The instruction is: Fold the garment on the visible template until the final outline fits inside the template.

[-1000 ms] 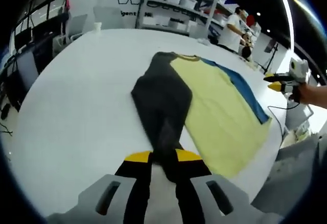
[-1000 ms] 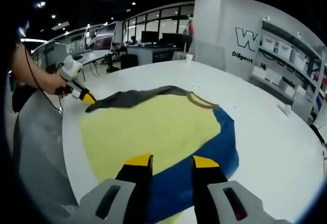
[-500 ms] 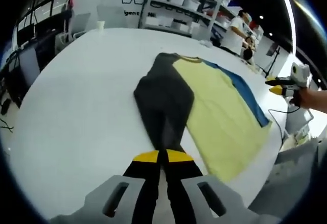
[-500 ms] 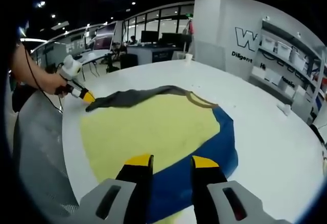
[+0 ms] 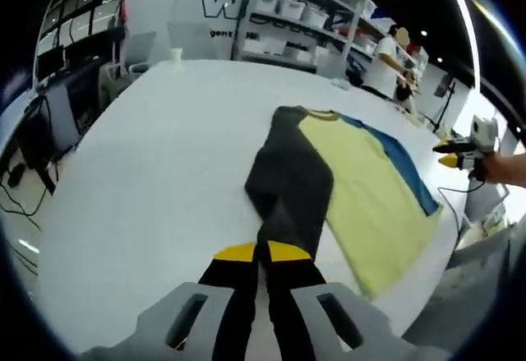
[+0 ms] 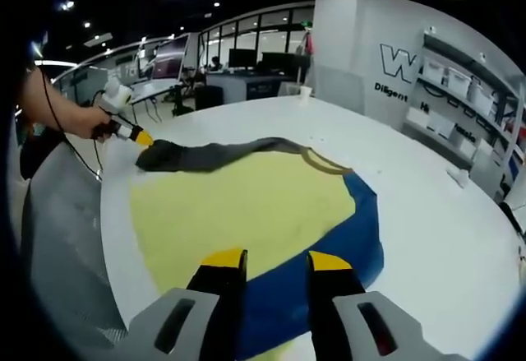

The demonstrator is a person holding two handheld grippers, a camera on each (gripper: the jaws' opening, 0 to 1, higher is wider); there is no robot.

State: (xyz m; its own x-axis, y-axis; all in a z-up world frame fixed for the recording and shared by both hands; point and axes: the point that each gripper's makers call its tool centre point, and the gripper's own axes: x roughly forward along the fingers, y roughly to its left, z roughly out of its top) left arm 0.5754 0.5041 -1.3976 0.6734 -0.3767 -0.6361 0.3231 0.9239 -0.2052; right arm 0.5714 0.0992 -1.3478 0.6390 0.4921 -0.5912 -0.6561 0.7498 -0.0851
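the garment (image 5: 362, 184) lies spread on the round white bench (image 5: 148, 180); in the left gripper view it runs from the centre out toward 3 o'clock, a pale yellow panel with a blue strip (image 5: 403, 159) along its far side and a dark grey part (image 5: 292, 180) folded over its near side; the left gripper (image 5: 261, 252) rises from 6 o'clock with its yellow-tipped jaws pressed together on the lower end of that dark grey part, the cloth pinched between them; in the right gripper view the garment (image 6: 246, 205) fills the middle, the yellow panel central, the blue strip (image 6: 329, 270) toward 5 o'clock; the right gripper (image 6: 276, 261) stands with its jaws apart over the blue strip, holding nothing; at 9 o'clock in that view the left gripper (image 6: 140, 138) grips the grey cloth, held by a hand (image 6: 103, 127); shelves (image 5: 304, 16) with boxes stand at 12 o'clock in the left gripper view, a person (image 5: 386, 61) beside them toward 1 o'clock.
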